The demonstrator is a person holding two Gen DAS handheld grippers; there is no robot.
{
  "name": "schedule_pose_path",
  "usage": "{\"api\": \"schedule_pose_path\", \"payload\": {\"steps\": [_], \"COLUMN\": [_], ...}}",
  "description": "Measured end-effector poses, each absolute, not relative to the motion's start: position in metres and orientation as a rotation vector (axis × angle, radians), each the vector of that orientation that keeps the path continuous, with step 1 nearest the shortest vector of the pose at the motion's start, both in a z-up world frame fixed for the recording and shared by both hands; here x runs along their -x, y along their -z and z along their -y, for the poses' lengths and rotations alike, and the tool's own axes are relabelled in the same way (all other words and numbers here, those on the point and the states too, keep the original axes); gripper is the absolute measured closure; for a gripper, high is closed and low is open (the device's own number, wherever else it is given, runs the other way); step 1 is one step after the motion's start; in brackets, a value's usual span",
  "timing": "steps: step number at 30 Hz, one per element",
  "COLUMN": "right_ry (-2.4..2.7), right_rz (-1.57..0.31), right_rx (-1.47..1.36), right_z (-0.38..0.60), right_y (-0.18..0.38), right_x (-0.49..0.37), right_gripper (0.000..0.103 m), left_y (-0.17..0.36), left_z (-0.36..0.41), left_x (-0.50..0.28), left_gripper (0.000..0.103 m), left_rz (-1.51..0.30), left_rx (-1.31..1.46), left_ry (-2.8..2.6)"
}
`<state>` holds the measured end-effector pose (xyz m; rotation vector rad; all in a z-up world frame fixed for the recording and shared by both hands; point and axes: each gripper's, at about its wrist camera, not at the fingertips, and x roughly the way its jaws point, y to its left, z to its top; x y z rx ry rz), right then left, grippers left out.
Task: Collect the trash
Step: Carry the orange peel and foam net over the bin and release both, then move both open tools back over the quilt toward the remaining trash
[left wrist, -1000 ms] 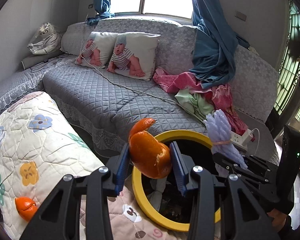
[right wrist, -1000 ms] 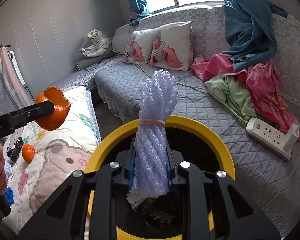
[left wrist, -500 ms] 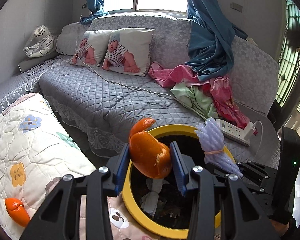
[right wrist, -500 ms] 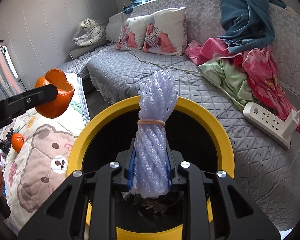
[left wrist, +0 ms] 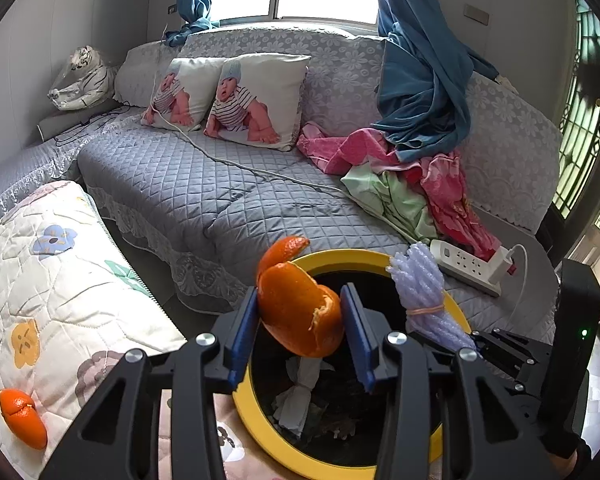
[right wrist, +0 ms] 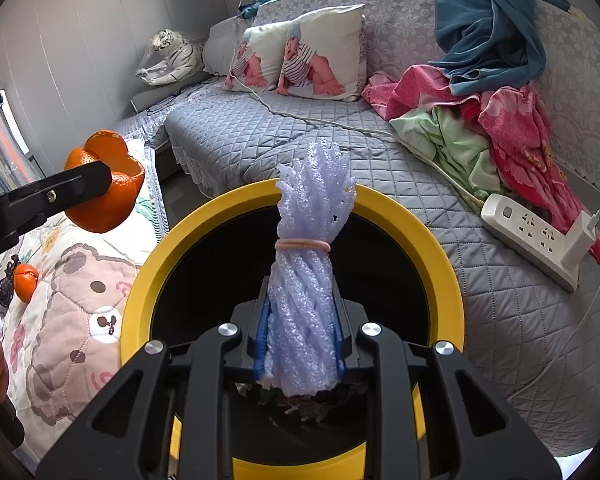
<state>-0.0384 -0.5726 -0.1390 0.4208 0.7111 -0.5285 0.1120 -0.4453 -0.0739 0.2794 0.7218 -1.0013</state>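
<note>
Peel and foam both held over the bin, not yet dropped.

My left gripper (left wrist: 302, 322) pinches a curled orange peel (left wrist: 300, 316) above the near edge of the yellow-rimmed bin (right wrist: 404, 208); my right gripper (right wrist: 300, 344) clamps a banded bundle of lilac foam netting (right wrist: 306, 280) over the opening. I judge the peel could fall outside if I release here, since it sits close to the rim. Another peel (left wrist: 22, 418) lies on the quilt (left wrist: 60, 280).

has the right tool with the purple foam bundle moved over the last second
Yes. The right tool, shut on the purple foam bundle, has advanced over the yellow-rimmed bin, whose rim now surrounds more of the view.
</note>
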Motion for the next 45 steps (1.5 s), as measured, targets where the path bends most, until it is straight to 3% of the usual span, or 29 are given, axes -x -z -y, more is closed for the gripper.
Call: {"api": "schedule_pose_path", "payload": {"steps": [4, 7, 10, 12, 17, 28, 45], "right_ry": [0.548, 0.566, 0.575, 0.575, 0.573, 0.436, 0.087], "right_rz": [-0.708, -0.701, -0.700, -0.695, -0.661, -0.599, -0.612], "right_rx": [-0.441, -0.452, -0.456, -0.468, -0.465, -0.422, -0.259], "right_z": [0.577, 0.582, 0.585, 0.587, 0.584, 0.554, 0.419], "right_y": [0.140, 0.139, 0.140, 0.139, 0.132, 0.106, 0.075], "right_x": [0.041, 0.044, 0.045, 0.045, 0.050, 0.029, -0.068], "right_gripper": [0.074, 0.062, 0.057, 0.052, 0.045, 0.035, 0.032], "left_y": [0.076, 0.079, 0.078, 0.075, 0.069, 0.046, 0.018], "left_z": [0.444, 0.440, 0.437, 0.433, 0.417, 0.339, 0.078], "left_x": [-0.120, -0.127, -0.132, -0.135, -0.149, -0.197, -0.262], "left_gripper": [0.058, 0.049, 0.041, 0.024, 0.011, 0.009, 0.009], "left_rz": [-0.763, -0.788, -0.796, -0.793, -0.790, -0.719, -0.655], "left_rx": [-0.247, -0.215, -0.191, -0.169, -0.093, -0.073, 0.037], "left_ry": [0.983, 0.956, 0.941, 0.922, 0.855, 0.702, 0.308]}}
